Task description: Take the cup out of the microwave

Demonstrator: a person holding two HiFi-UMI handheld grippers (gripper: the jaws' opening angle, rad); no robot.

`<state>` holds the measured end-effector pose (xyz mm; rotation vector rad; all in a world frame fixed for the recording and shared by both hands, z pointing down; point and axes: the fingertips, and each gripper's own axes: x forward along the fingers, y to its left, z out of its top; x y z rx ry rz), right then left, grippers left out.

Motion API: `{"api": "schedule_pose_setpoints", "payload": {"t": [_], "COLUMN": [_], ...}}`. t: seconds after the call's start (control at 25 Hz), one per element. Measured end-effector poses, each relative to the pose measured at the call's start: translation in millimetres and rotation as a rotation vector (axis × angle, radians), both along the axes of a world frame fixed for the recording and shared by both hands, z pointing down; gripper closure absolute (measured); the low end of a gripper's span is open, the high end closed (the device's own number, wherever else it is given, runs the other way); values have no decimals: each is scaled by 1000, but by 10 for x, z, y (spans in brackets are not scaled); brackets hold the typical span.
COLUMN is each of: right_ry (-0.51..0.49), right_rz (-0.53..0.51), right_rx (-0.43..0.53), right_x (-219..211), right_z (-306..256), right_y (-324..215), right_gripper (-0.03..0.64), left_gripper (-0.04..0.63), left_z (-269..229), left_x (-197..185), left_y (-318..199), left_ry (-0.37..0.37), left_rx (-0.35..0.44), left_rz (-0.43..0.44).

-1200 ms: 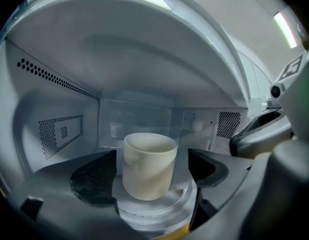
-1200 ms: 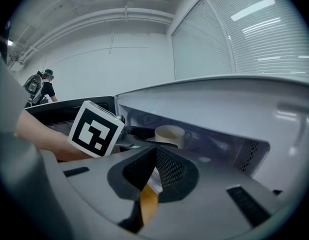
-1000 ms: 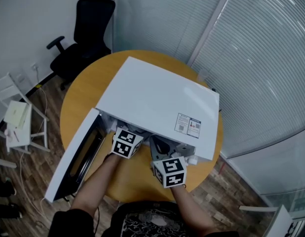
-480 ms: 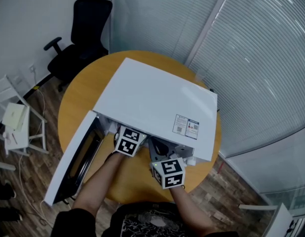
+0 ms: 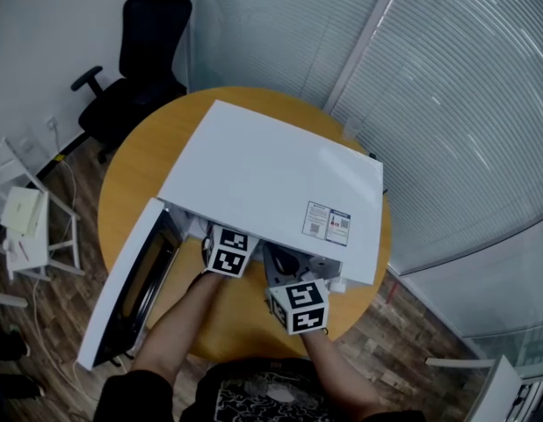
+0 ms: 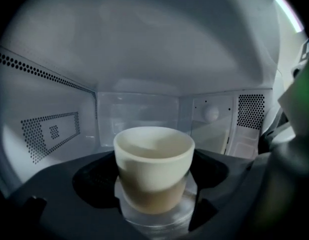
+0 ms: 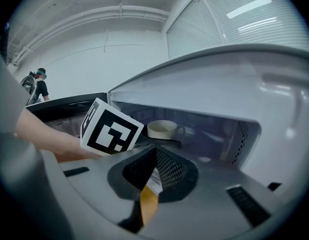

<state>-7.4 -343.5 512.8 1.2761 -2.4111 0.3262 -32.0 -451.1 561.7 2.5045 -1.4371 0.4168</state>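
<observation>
A cream cup stands on the glass turntable inside the white microwave, whose door hangs open to the left. My left gripper reaches into the cavity, its jaws open on either side of the cup with dark gaps showing. In the head view only its marker cube shows at the opening. The right gripper view shows the cup with its handle to the right. My right gripper is shut and empty, outside in front of the microwave, its cube over the table.
The microwave fills most of the round wooden table. A black office chair stands behind it, and a white stand on the floor to the left. Blinds cover the glass walls at right. A person stands far off.
My left gripper has edged a little deeper into the microwave cavity. The right gripper has hardly moved. The head camera has shifted slightly.
</observation>
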Motion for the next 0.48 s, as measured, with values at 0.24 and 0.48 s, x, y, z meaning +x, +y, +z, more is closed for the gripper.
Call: {"api": "schedule_pose_setpoints", "payload": {"t": [0.24,0.48], "right_ry": [-8,-11], "right_rz": [6,9], "right_rx": [-3,2], "right_x": [4,8], "right_z": [8,-12], "right_y": [-14,-18], "right_gripper": [600,601], "left_gripper": [169,169], "left_z": [6,6], "left_x": [-4,-15], "left_y": [-5,27], "left_ry": [-5,-7], "left_rx": [9,13], "left_rz": [-7,-15]}}
